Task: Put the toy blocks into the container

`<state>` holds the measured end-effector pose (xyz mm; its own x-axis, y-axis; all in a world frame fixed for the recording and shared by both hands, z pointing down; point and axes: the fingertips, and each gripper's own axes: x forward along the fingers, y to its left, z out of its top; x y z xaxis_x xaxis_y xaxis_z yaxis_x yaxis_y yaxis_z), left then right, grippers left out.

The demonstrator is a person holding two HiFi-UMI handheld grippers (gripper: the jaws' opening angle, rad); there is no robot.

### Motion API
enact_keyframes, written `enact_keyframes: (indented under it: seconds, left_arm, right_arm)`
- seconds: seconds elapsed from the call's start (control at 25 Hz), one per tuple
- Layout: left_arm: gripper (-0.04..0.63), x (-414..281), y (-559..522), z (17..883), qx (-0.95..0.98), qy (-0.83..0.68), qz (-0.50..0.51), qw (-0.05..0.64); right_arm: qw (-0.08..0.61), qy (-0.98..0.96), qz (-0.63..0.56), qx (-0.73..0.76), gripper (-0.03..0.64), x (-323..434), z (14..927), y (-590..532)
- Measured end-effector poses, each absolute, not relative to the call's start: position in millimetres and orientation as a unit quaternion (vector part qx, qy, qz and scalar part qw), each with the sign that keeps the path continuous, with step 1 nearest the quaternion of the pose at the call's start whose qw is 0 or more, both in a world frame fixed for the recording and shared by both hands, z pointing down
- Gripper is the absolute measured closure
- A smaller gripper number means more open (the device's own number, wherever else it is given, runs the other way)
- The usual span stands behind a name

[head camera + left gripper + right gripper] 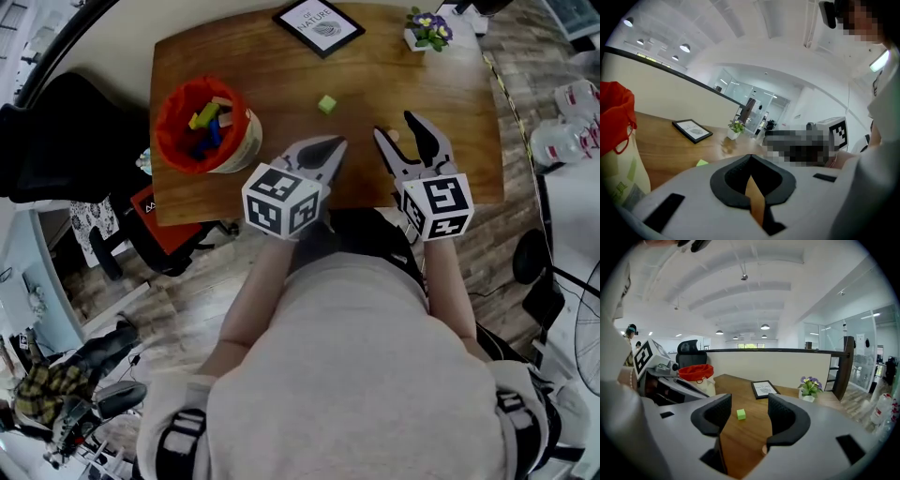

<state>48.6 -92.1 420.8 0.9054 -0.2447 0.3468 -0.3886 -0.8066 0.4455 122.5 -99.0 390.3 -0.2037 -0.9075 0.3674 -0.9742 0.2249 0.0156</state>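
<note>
One green block (326, 104) lies loose on the worktop (450, 103) in the upper middle of the head view, well apart from the container (202, 127), a red-lined bag at the upper left that already holds several coloured blocks. The left gripper (337, 143) sits just below the block in that view, with the tips pointing up towards it. Its jaws are closed tip to tip with nothing between them, and its own view shows only a sliver of worktop through the gap behind the tips. The right gripper (393, 124) stands to the lower right of the block, a little farther off. Its jaws are spread wide and empty, and in the right gripper view the block shows in the gap between them, left of centre and some way ahead. The block looks like a cube, so I judge that no side favours the grip. What matters is the line of approach: the right gripper needs only a forward reach with a slight leftward correction, while the left is nearer but would have to open first. The container lies on the left gripper's side, so a block picked up by the right would have to cross the frame to the left. A small tan piece beside the right jaws is too small to identify.
</note>
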Motion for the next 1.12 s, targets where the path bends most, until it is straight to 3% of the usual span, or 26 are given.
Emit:
enact_keyframes:
  seconds: [1.12]
  left_arm:
    - [0.581, 107.3, -85.2, 495.0, 0.915, -0.129, 0.222, 0.31]
  right_arm:
    - [0.243, -0.753, 0.226, 0.568, 0.38, 168.9, 495.9, -73.6]
